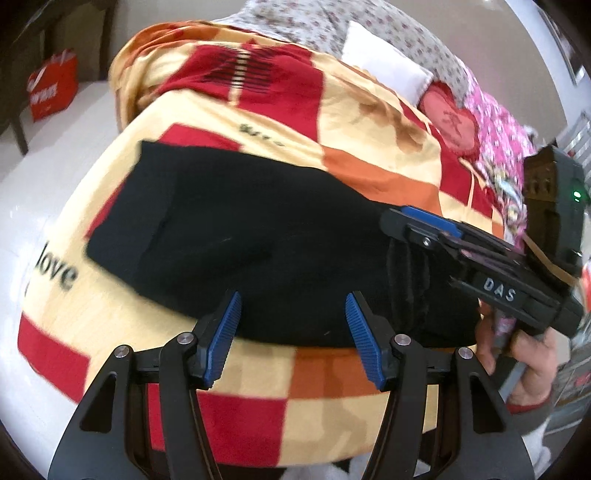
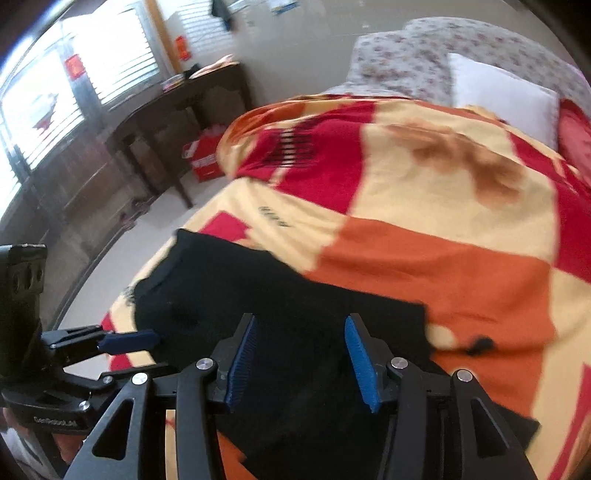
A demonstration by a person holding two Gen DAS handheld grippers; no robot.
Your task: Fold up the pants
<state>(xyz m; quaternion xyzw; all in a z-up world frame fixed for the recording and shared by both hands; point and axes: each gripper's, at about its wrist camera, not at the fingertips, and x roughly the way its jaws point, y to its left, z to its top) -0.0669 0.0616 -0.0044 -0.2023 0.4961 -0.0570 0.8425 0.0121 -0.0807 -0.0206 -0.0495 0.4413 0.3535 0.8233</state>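
Black pants (image 1: pixel 236 236) lie flat on a red, orange and yellow blanket (image 1: pixel 369 129) that covers the bed; they also show in the right wrist view (image 2: pixel 295 295). My left gripper (image 1: pixel 293 332) is open and empty, just above the pants' near edge. My right gripper (image 2: pixel 299 363) is open and empty over the pants. In the left wrist view the right gripper (image 1: pixel 424 225) comes in from the right over the pants' right end. In the right wrist view the left gripper (image 2: pixel 129 341) shows at the left by the pants' edge.
A white pillow (image 1: pixel 384 66) and a floral cover (image 1: pixel 332 22) lie at the bed's far end. A red heart cushion (image 1: pixel 450 122) sits right. A red bag (image 2: pixel 205 158) stands on the floor beside a dark table (image 2: pixel 177 103).
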